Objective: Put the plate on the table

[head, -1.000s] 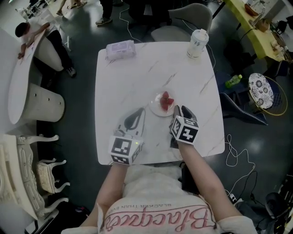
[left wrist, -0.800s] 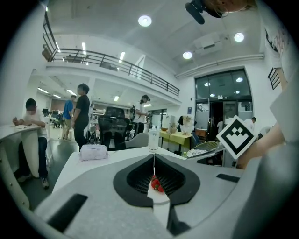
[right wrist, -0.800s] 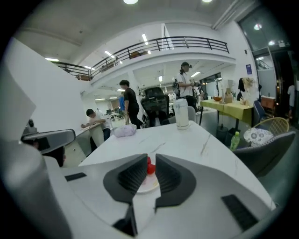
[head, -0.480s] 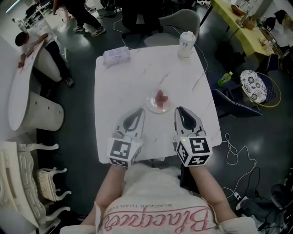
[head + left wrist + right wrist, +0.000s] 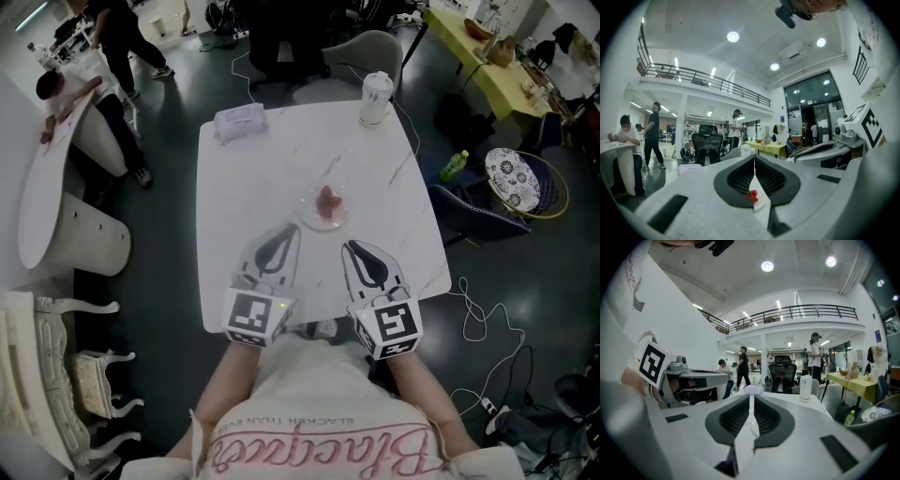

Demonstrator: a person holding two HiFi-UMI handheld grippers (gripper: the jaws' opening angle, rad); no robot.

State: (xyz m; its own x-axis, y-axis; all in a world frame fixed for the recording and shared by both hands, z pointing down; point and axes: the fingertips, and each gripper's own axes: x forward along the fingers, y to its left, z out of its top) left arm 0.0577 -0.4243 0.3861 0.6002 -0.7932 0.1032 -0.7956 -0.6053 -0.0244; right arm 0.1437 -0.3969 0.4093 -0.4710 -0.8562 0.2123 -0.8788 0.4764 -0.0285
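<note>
A small clear plate (image 5: 324, 210) with red fruit pieces (image 5: 327, 198) rests on the white marble table (image 5: 262, 178), near its middle. My left gripper (image 5: 287, 230) lies over the table's front part, left of and nearer than the plate, shut and empty. My right gripper (image 5: 350, 245) sits beside it, also shut and empty, a short way nearer than the plate and apart from it. In the left gripper view the red fruit pieces (image 5: 752, 195) show low between the closed jaws of the left gripper (image 5: 754, 157). The right gripper (image 5: 751, 397) points toward the table's far side.
A lidded paper cup (image 5: 376, 97) stands at the far right corner and a wrapped tissue pack (image 5: 240, 120) at the far left. A grey chair (image 5: 367, 49) sits beyond the table. A white round table (image 5: 47, 178) and people are off to the left.
My right gripper has drawn back from the plate's near edge toward the table's front edge. The plate stays on the table. The left gripper has hardly moved.
</note>
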